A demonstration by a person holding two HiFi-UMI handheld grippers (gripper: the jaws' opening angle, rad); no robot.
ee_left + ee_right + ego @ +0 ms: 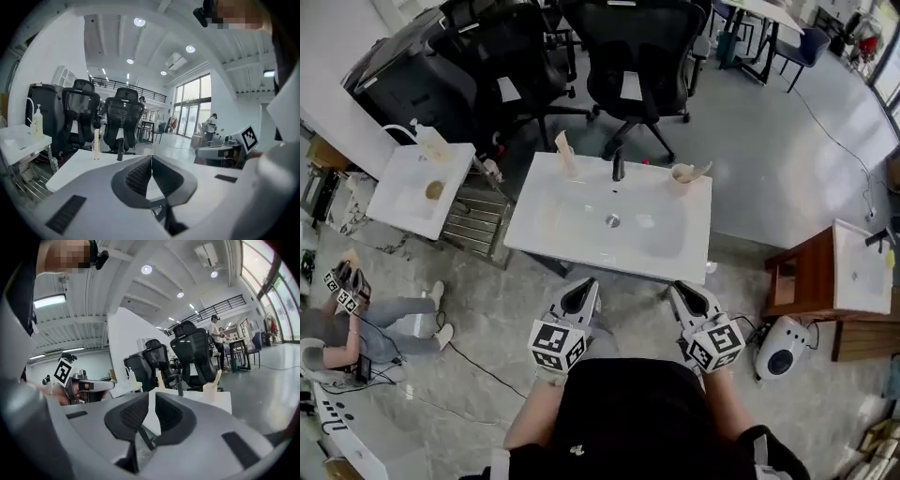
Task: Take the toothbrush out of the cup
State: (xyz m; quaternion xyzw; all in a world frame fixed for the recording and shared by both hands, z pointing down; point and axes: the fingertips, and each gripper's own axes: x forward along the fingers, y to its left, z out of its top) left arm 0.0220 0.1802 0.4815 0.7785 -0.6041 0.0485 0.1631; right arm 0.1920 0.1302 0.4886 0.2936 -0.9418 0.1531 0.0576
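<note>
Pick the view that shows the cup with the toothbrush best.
Head view: the cup stands unobstructed at the basin's far right corner, with the toothbrush leaning out. The right gripper view shows the cup small and side-on. The left gripper view doesn't show it clearly.

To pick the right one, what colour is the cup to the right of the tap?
The cup is pale beige, clearest in the head view.

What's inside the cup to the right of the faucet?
A toothbrush leans out over the rim of the cup; its lower end is hidden by the cup's wall.
</note>
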